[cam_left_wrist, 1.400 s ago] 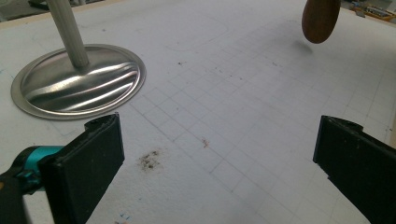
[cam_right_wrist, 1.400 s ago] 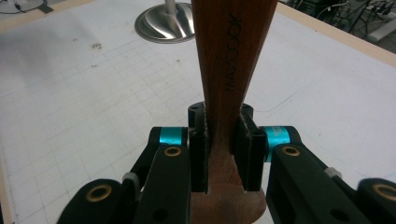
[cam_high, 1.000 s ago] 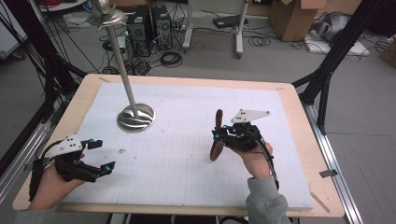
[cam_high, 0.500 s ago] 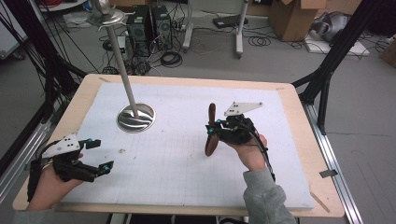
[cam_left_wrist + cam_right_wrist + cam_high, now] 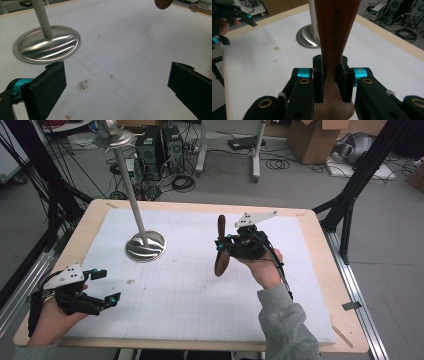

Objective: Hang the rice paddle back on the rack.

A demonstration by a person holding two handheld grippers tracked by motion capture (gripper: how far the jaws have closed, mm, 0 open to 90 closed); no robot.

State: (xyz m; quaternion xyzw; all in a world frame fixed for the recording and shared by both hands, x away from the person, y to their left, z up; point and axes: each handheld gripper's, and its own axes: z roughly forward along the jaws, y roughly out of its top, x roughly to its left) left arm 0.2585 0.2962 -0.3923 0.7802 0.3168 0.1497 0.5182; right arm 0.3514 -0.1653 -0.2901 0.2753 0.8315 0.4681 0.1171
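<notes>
Jaws of my right gripper (image 5: pixel 329 82) are pinched on a wooden spoon (image 5: pixel 334 32), clamping its narrow neck between the two black pads; in the right gripper view the brown wood rises straight up from the pads, with dark lettering along one edge, and a rounded wooden part sits below the pads. From the high view my right gripper (image 5: pixel 223 246) is held up above the mat, right of centre, with the spoon (image 5: pixel 221 246) standing close to upright, its lower end hanging over the mat and not touching it. A grey plate sits on top of this gripper, and my right hand (image 5: pixel 264 267) and grey sleeve (image 5: pixel 285 322) come in from below. My left gripper (image 5: pixel 102 287) lies low near the front left corner of the table, its jaws spread wide with nothing between them; in the left gripper view the two pads stand far apart over bare gridded mat (image 5: pixel 130 57) with a small dark smudge on it. Farther out, a metal stand (image 5: pixel 145 246) rests on the white mat (image 5: pixel 200 300), left of centre: a round shiny base with a thin pole rising and leaning up towards the far left. The spoon is well apart from that base. The mat covers a pale wooden table (image 5: pixel 327 270).
</notes>
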